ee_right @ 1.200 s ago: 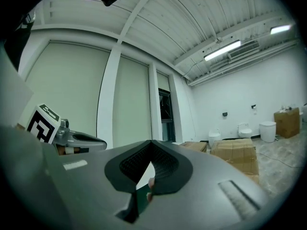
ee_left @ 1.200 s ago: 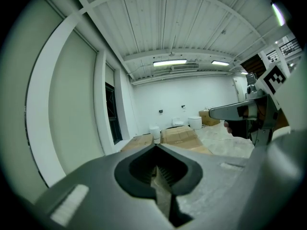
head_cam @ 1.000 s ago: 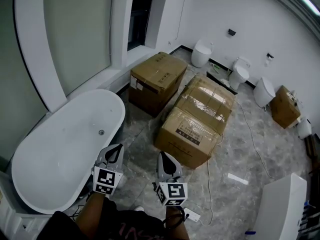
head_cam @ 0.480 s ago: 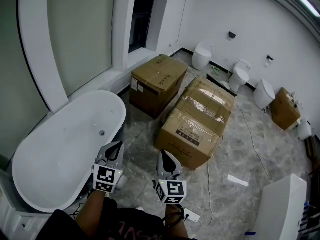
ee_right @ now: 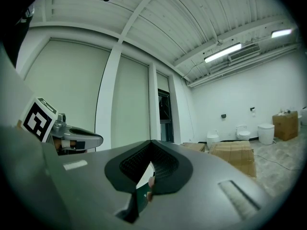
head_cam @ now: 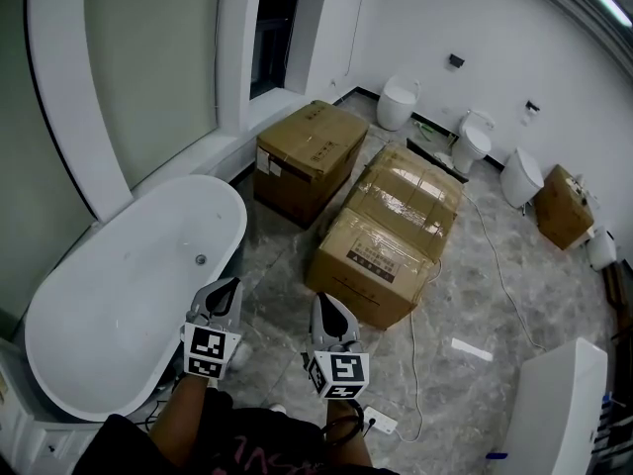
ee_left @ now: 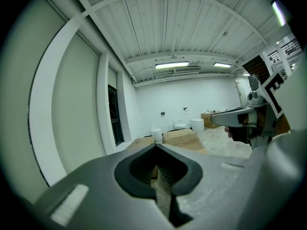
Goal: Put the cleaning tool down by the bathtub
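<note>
Gripping nothing, the left gripper (head_cam: pixel 228 289) and the right gripper (head_cam: pixel 325 302) are held side by side, low in front of the person, above the grey marbled floor (head_cam: pixel 282 285). In each gripper view the jaws are clenched, the left gripper (ee_left: pixel 156 147) and the right gripper (ee_right: pixel 151 143) both with pads meeting at the tips. A small white object (head_cam: pixel 238 354) lies on the floor just beside the foot of the bathtub (head_cam: pixel 119 295), partly under the left gripper; whether it is the cleaning tool cannot be told. Beyond stand two cardboard boxes (head_cam: pixel 391 236), then a third box (head_cam: pixel 307 151) near the wall. Toilets (head_cam: pixel 399 102) line the far wall.
</note>
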`<move>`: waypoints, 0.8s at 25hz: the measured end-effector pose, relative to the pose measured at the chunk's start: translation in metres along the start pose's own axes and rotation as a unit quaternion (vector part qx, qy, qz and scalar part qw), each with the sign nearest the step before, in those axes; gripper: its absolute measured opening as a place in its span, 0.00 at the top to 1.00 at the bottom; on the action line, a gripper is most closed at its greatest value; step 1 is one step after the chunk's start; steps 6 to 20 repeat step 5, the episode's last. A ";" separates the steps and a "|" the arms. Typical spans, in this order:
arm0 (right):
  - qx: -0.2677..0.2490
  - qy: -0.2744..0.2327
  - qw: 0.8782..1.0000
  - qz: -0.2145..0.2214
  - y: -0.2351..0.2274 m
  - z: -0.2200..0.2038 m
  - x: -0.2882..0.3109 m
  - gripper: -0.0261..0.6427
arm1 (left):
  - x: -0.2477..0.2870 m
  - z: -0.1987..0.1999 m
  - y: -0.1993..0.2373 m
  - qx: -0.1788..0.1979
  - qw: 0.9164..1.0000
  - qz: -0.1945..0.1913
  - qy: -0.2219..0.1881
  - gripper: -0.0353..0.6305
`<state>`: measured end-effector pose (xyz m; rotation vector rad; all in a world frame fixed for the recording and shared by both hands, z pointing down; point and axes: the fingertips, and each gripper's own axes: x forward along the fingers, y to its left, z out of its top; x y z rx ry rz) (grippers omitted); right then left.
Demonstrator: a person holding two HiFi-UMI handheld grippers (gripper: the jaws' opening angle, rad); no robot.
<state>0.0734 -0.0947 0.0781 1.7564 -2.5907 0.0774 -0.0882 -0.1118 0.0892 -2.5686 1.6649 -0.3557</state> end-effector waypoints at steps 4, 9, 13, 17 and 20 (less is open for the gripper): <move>0.002 0.001 1.000 -0.003 -0.003 -0.003 0.006 0.93 | 0.003 0.000 0.005 0.001 1.000 0.003 -0.006 0.95; 0.002 0.002 1.000 -0.003 -0.003 -0.004 0.007 0.93 | 0.004 0.000 0.006 0.001 1.000 0.004 -0.006 0.95; 0.002 0.002 1.000 -0.003 -0.003 -0.004 0.007 0.93 | 0.004 0.000 0.006 0.001 1.000 0.004 -0.006 0.95; 0.002 0.002 1.000 -0.003 -0.003 -0.004 0.007 0.93 | 0.004 0.000 0.006 0.001 1.000 0.004 -0.006 0.95; 0.002 0.002 1.000 -0.003 -0.003 -0.004 0.007 0.93 | 0.004 0.000 0.006 0.001 1.000 0.004 -0.006 0.95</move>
